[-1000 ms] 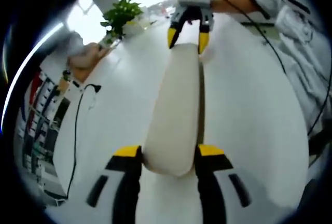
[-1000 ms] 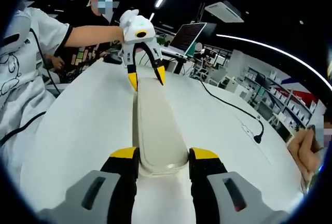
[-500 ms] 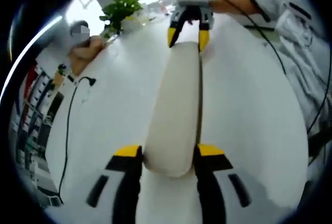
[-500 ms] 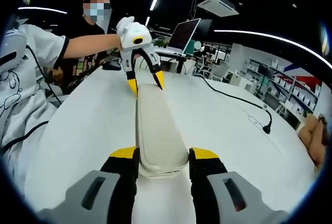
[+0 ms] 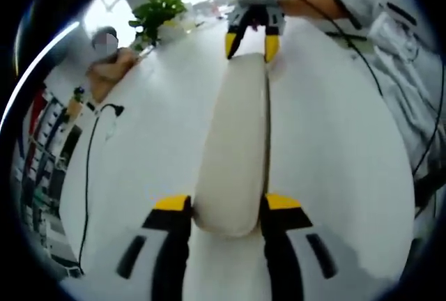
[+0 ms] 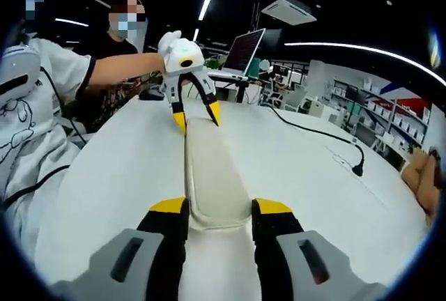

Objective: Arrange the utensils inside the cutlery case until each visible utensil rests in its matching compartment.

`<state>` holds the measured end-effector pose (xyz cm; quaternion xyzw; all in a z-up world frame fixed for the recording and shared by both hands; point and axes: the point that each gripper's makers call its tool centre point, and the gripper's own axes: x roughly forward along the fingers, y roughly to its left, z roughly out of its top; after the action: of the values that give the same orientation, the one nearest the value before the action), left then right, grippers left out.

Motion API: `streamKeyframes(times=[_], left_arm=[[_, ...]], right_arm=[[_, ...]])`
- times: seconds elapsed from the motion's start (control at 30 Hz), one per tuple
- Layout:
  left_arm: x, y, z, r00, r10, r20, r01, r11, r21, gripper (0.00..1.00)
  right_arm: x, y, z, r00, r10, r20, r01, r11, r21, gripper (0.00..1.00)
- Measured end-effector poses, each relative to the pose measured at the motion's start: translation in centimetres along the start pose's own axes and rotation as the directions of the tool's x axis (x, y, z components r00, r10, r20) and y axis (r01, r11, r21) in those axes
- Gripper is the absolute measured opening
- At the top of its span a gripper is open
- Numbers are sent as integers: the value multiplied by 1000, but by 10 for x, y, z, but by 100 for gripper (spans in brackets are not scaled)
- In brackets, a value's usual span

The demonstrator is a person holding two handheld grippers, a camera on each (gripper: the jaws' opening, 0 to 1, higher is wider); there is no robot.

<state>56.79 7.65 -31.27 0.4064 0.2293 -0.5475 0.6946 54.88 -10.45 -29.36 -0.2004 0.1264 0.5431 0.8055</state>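
Two grippers clamp opposite ends of the closed cream cutlery case point(image 5: 235, 148): left gripper point(image 5: 226, 207) and right gripper point(image 6: 218, 209), fingers narrowed onto it above the white worktop point(image 5: 334, 148), probably to steady it for opening.

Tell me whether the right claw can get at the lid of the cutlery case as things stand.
Probably not: the right claw is shut on one end of the closed cutlery case, and the left claw grips the other end. One would have to let go first.
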Motion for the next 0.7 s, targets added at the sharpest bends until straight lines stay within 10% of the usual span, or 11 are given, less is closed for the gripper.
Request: streamKeyframes(times=[0.43, 0.7], left_arm=[[-3, -3, 3, 1000, 7, -10, -7, 1000, 30, 41], [-26, 3, 13, 998, 34, 47, -34, 999, 2, 41]], right_arm=[[-9, 5, -5, 1000, -24, -9, 24, 1000, 3, 36], [-13, 14, 29, 1000, -9, 16, 7, 997, 77, 26]])
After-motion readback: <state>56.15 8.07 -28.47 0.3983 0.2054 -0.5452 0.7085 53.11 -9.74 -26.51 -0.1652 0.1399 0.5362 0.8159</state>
